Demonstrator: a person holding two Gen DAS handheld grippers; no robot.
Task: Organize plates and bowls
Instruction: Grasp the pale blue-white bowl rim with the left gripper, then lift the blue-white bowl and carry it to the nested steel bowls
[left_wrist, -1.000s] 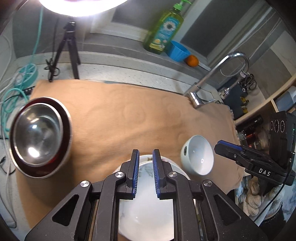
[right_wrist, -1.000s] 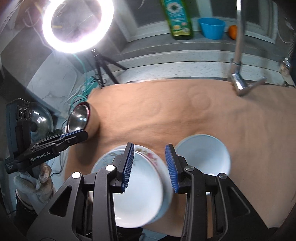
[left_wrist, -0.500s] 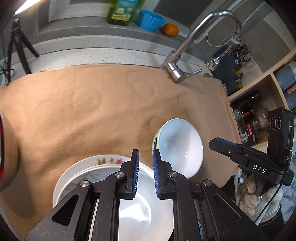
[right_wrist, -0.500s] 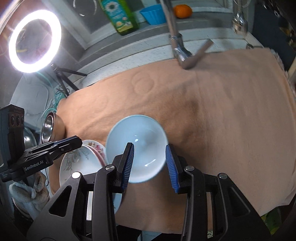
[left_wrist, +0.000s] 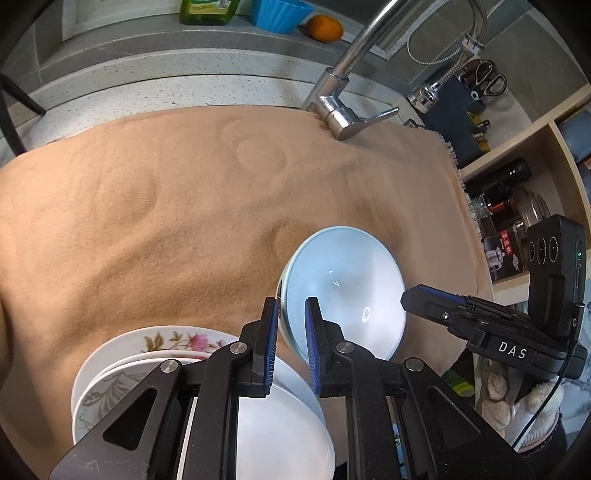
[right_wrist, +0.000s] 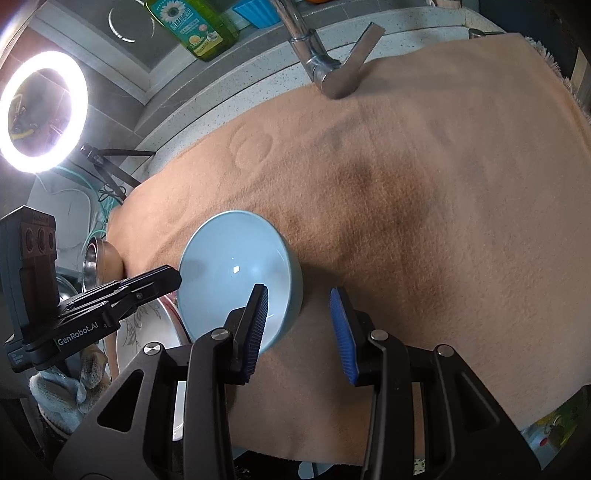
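Note:
A pale blue bowl sits on the tan cloth. My left gripper has its jaws narrowly apart around the bowl's near-left rim, pads not visibly pressing it. A stack of white floral plates lies left of and below it. In the right wrist view the bowl has its right rim between the fingers of my open right gripper, left finger inside the bowl, right finger outside on the cloth. The plates show at left.
A faucet stands at the cloth's far edge. A steel bowl sits at the cloth's left end. Dish soap, a blue cup and an orange line the back ledge. Shelves with bottles stand right.
Both grippers swung right from the plate stack to the blue bowl. The left gripper's jaws now bracket its rim; the right gripper came in close and straddles the opposite rim.

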